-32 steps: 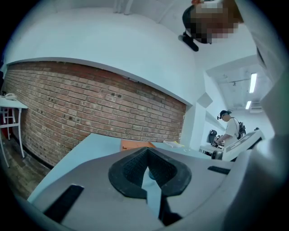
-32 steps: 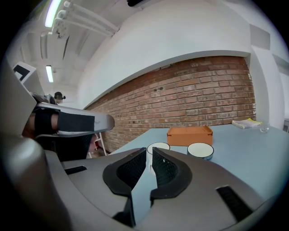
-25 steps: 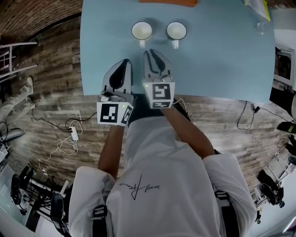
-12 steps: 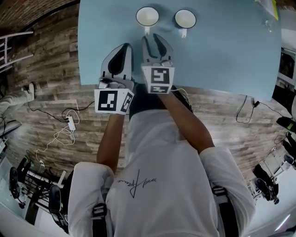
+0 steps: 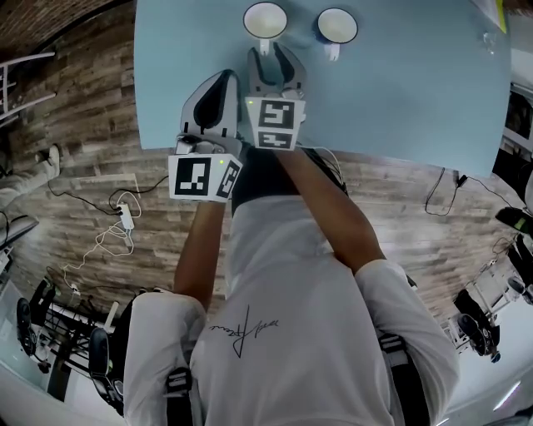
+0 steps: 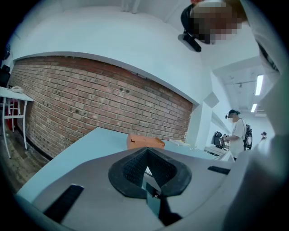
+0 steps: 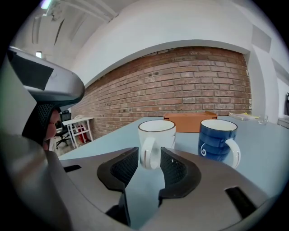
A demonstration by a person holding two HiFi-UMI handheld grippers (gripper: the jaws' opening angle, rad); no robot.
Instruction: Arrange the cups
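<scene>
On the light blue table a white cup stands left of a blue cup, both handles turned toward me. My right gripper is open just before the white cup. Its jaws have just been opening, and the cup's handle sits at the gap between the fingertips, with no pad pressing on it. In the right gripper view the white cup is dead ahead and the blue cup is to its right. My left gripper hovers beside it near the table's front edge, shut and empty.
An orange box lies at the table's far side behind the cups, also visible as the orange box in the left gripper view. A person stands far off to the right. Cables trail on the wooden floor.
My right gripper has moved forward and down to the white cup's handle, and its jaws have opened. The left gripper has hardly moved.
</scene>
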